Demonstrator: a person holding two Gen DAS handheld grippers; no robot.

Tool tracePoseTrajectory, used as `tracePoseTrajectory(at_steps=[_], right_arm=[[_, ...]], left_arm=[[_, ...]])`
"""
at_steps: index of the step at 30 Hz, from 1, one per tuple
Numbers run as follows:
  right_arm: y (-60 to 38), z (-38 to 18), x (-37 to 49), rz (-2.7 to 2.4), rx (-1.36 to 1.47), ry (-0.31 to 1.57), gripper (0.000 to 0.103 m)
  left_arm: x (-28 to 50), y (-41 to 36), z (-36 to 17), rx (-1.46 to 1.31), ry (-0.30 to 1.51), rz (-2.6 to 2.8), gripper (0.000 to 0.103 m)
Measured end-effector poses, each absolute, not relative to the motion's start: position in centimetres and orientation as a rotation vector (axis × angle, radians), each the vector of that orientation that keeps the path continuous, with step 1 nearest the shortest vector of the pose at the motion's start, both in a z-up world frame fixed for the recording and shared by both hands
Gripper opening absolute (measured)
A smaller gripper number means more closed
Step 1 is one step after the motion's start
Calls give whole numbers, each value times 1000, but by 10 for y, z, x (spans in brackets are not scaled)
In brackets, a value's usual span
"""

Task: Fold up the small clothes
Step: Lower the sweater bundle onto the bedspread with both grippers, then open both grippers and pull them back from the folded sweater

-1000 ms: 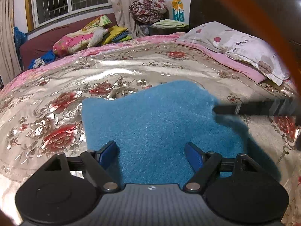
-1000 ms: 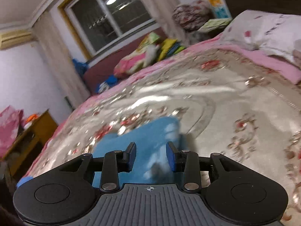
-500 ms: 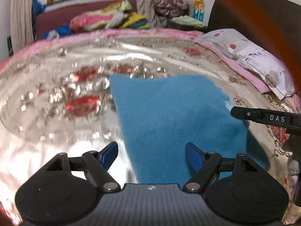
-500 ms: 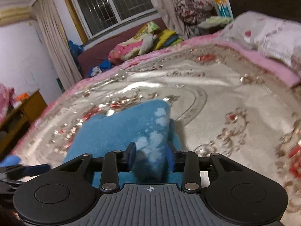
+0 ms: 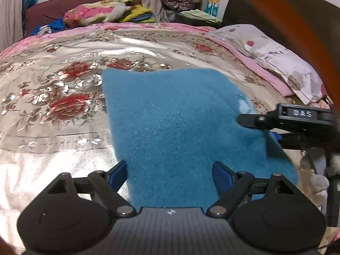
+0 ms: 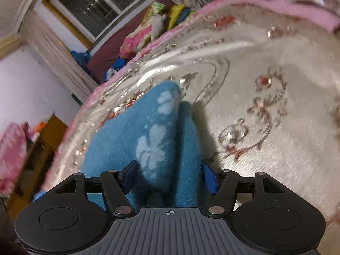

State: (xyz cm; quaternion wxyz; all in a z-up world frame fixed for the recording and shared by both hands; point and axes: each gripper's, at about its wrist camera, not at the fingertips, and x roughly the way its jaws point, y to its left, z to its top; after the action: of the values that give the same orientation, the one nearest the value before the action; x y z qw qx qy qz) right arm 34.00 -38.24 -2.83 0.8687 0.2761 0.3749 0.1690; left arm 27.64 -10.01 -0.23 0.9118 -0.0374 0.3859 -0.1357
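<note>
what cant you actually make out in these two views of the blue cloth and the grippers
- Left wrist view: the near edge of the blue cloth is hidden behind the left gripper.
- Left wrist view: the right gripper is cut off by the frame's right side; only one finger shows.
- Right wrist view: the cloth's bunched fold sits between the right gripper's just-opened jaws; whether the pads touch it is unclear.
- Right wrist view: the bedspread is motion-blurred.

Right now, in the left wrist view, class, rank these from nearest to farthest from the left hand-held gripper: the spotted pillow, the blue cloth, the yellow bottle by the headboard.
1. Blue cloth: lying on the bed straight ahead of the left hand-held gripper, reaching in between its open fingers.
2. Spotted pillow: farther back on the right.
3. Yellow bottle: at the top, beyond the bed, beside the headboard.
</note>
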Motion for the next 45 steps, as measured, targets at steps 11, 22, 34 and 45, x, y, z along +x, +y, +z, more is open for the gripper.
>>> tracePoseTrajectory(at_steps=[11,22,34,45], right_arm=[[-330,-30,326,490,587,856,60],[-327,-3,310,456,466,810,59],[-293,-2,259,242,140,781,55],[-295,10,228,177,206,778,54]], left_arm=[[251,-60,4,-41,822,-173,87],[227,-63,16,30,752,-129,87],[227,-66,6,-13,839,-74,87],[207,-69,18,-15,817,-101,87]])
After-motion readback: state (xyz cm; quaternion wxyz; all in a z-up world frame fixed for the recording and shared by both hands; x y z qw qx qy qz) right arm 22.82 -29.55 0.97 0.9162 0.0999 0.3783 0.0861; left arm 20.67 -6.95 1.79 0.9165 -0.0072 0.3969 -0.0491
